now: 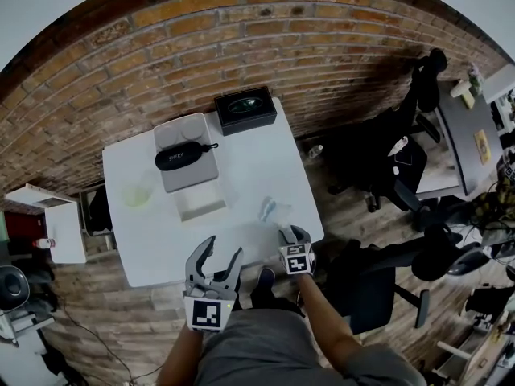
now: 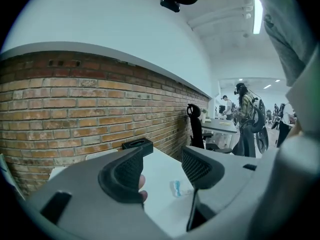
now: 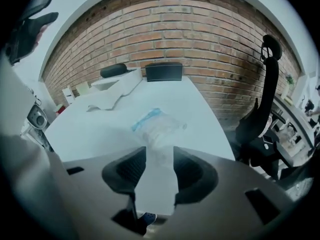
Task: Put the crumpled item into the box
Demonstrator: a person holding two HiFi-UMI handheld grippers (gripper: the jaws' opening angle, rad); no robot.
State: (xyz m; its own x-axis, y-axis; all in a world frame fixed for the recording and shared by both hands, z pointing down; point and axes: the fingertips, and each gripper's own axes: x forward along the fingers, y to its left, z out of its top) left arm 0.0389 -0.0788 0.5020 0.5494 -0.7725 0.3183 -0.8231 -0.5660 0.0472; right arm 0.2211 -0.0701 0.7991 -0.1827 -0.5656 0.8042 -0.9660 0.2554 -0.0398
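Observation:
The crumpled item is a clear plastic wrapper with a blue strip, lying on the white table near its front right. My right gripper is just in front of it, tilted down. In the right gripper view the wrapper has its near end reaching in between the parted jaws of that gripper, and the pads do not press it. A shallow open white box sits mid-table. My left gripper hangs open and empty over the front edge. In the left gripper view the wrapper shows beyond the spread jaws.
A grey case carries a black glasses pouch; a black box stands at the table's back edge by the brick wall. A clear cup is at the left. Black office chairs crowd the right side.

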